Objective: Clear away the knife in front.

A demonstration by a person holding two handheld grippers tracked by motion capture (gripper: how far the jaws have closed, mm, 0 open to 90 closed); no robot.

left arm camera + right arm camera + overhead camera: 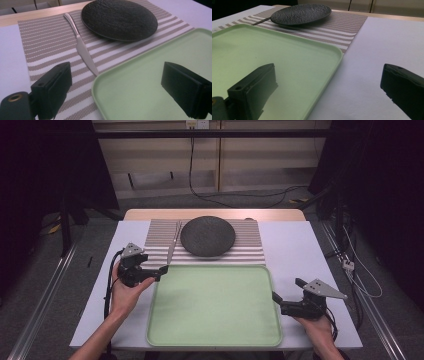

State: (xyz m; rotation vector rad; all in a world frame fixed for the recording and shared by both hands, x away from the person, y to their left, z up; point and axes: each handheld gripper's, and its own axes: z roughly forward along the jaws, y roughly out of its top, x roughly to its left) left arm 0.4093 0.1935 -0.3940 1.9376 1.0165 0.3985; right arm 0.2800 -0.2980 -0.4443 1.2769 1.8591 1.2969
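Note:
A pale green tray [215, 307] lies at the table's front, its far edge against a striped placemat [250, 247]. A black textured plate [207, 236] rests on the placemat, and a silver knife [173, 242] lies just left of it, tip toward the tray. My left gripper [155, 264] is open and empty at the tray's far left corner, where the knife [82, 47] tip lies ahead between its jaws, near the tray [155, 82] rim. My right gripper [288, 291] is open and empty at the tray's right edge [337, 56], one jaw over the tray and one over the bare table.
The white table top [300, 245] has bare room to the right of the placemat and tray, and a narrower strip at the left [107, 285]. Beyond the table are cables on the floor [235, 195] and a wooden cabinet [220, 155]. A metal rail [45, 300] runs along the left.

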